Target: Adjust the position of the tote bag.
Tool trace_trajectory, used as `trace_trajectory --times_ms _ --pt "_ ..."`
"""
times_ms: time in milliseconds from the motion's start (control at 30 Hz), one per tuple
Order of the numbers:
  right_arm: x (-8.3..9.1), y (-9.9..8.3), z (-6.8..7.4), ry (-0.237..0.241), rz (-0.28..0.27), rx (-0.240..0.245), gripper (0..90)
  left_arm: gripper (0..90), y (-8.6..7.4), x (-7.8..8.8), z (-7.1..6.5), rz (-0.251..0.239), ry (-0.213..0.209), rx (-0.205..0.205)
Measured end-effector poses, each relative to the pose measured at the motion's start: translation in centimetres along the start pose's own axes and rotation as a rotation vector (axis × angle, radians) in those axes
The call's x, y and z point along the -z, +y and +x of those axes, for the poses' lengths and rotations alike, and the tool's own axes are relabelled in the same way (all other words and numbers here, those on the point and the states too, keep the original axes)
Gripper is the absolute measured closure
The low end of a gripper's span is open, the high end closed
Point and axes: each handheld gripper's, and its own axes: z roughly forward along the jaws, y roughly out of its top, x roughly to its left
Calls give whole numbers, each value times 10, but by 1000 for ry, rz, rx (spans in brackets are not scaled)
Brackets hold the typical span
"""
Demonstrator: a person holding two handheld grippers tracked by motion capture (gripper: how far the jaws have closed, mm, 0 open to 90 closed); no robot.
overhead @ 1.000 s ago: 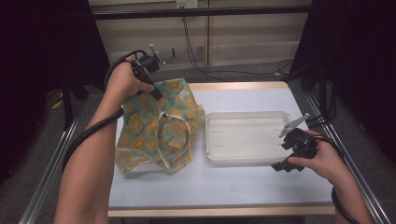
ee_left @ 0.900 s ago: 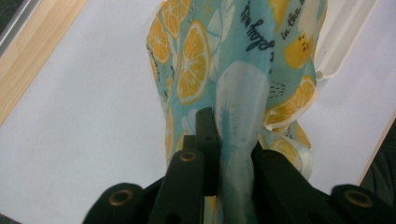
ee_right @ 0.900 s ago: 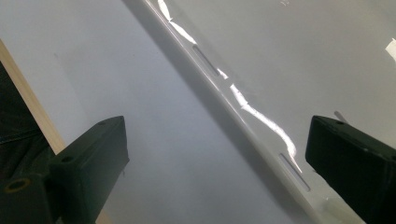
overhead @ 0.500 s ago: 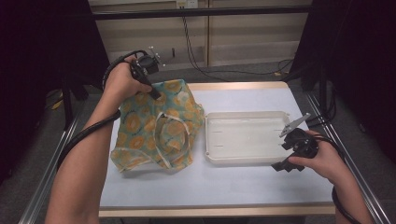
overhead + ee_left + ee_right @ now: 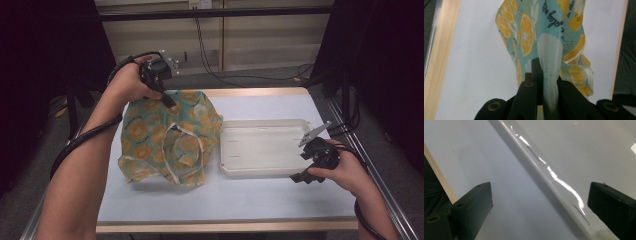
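Your left gripper [image 5: 170, 102] has its fingers [image 5: 529, 97] clamped on the far edge of the orange-print cloth [image 5: 167, 137]. Your right gripper [image 5: 305, 177] has its fingers apart, the white tray's [image 5: 265, 147] rim between them, untouched.

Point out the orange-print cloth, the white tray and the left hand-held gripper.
orange-print cloth [image 5: 150, 140], high view, flat printed middle
white tray [image 5: 265, 172], high view, near rim
left hand-held gripper [image 5: 546, 82], left gripper view, between tips pinching cloth
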Motion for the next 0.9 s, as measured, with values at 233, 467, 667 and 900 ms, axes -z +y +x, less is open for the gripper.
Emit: trace_trajectory --times_ms 233,467,667,900 --pt "-2 1 0 -2 3 7 56 900 2 -1 -2 -12 -40 -86" --pt "-4 1 0 3 9 9 55 900 0 -9 2 -1 -48 -34" --pt "-5 1 1 4 15 4 55 809 -3 -9 4 -30 7 59" --pt "-9 2 2 8 25 8 55 739 7 -31 0 -78 -45 37"
